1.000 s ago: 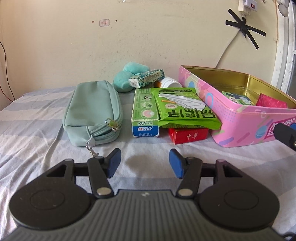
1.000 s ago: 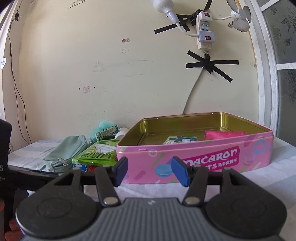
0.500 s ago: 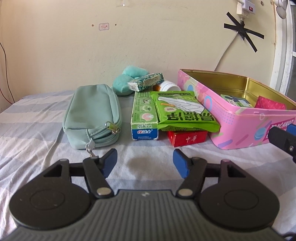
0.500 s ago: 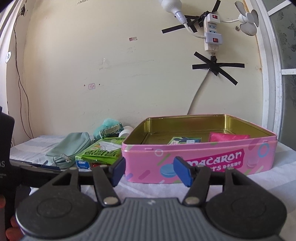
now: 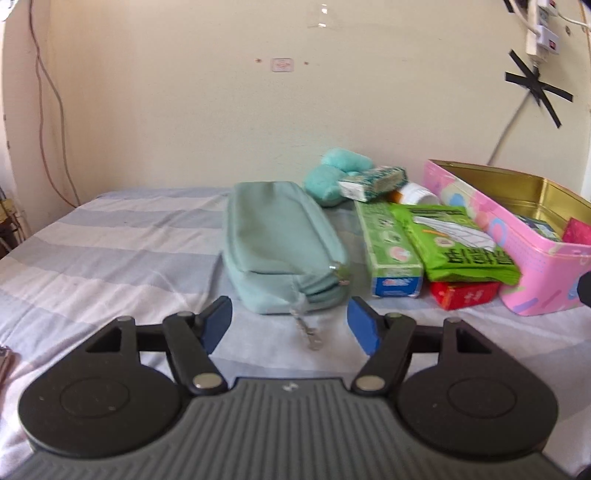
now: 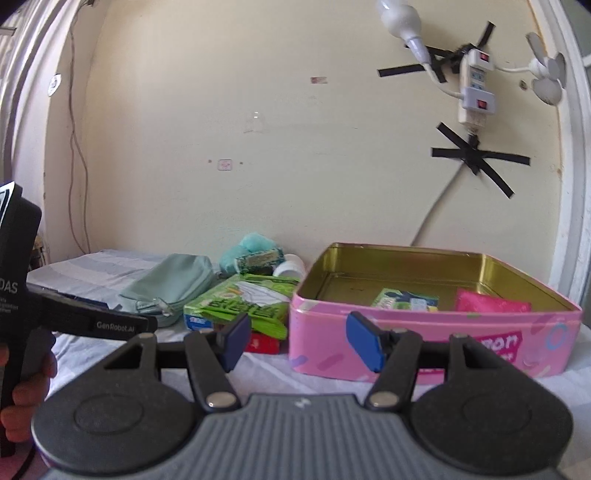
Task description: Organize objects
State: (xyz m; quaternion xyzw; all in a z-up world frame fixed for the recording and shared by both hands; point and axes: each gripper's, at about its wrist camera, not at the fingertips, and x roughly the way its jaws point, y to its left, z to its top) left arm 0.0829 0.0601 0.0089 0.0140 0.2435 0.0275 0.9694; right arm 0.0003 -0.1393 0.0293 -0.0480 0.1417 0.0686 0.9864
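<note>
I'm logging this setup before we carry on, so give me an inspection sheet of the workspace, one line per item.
Surface: striped bedsheet, lightly wrinkled.
Job's things: open pink tin holding a pink packet and a small green box; teal pouch, zipped, beside a long green box; green snack bag lying on a red box.
Clutter: teal plush, small patterned box and a white-capped bottle at the back.
Grippers: left gripper open, empty, facing the pouch; right gripper open, empty, facing the tin.
Cables: white cord from a taped power strip; thin wire down the wall.
Surroundings: cream wall, bulb, small fan.
</note>
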